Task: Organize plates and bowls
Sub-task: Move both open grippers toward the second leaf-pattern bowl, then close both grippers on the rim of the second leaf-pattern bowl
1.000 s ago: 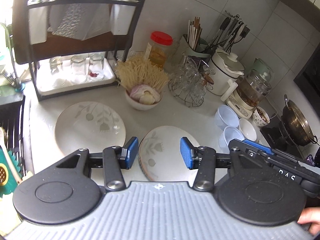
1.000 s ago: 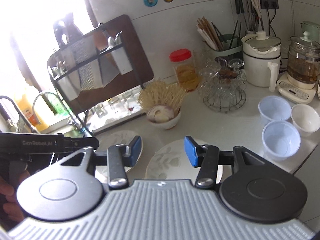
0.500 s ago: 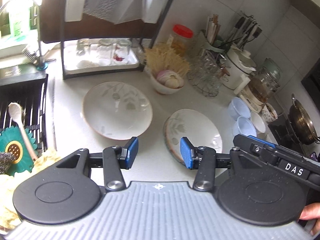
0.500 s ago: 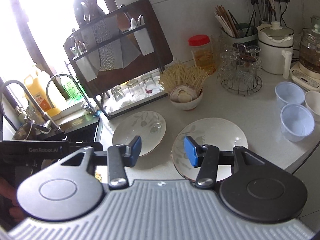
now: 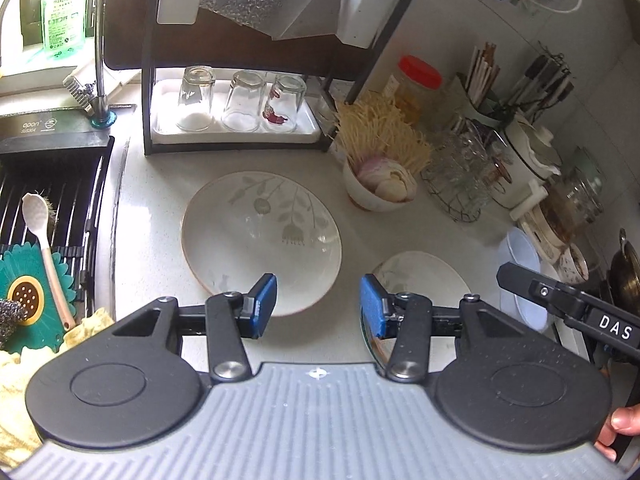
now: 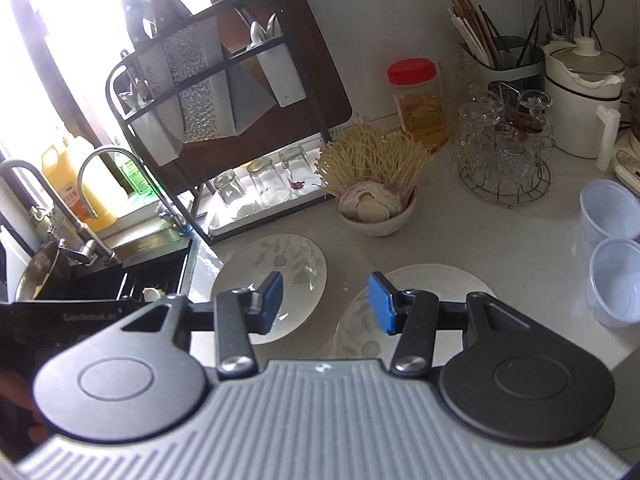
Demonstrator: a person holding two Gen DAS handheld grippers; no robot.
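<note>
The left gripper (image 5: 318, 304) hangs released above the counter's front edge, its blue pads spread with nothing between them, lined up on the near rim of the large plate (image 5: 260, 240). That wide gap probably suits a pinch on the thin rim rather than a scoop from below. The right gripper (image 6: 326, 302) is likewise released and empty, poised over the gap between the large plate and the small plate (image 6: 420, 300), whose near rim lies under its right finger.

Both plates lie flat and apart on the counter (image 5: 360, 232), the large one towards the sink (image 5: 52, 208) edge, the small one nearer the front edge. Two pale plastic bowls (image 6: 612, 248) stand close together near the counter's right edge, with a white bowl just beyond them in the left wrist view.

Behind the plates, a bowl of garlic and enoki mushrooms (image 5: 380, 176) sits just beside the large plate's far rim, and a wire stand of glasses (image 6: 504, 152) stands further back. The dish rack (image 5: 240, 80) with upturned glasses fills the back left corner. Nothing blocks the plates' near rims; the mushroom bowl would crowd any push backwards.
</note>
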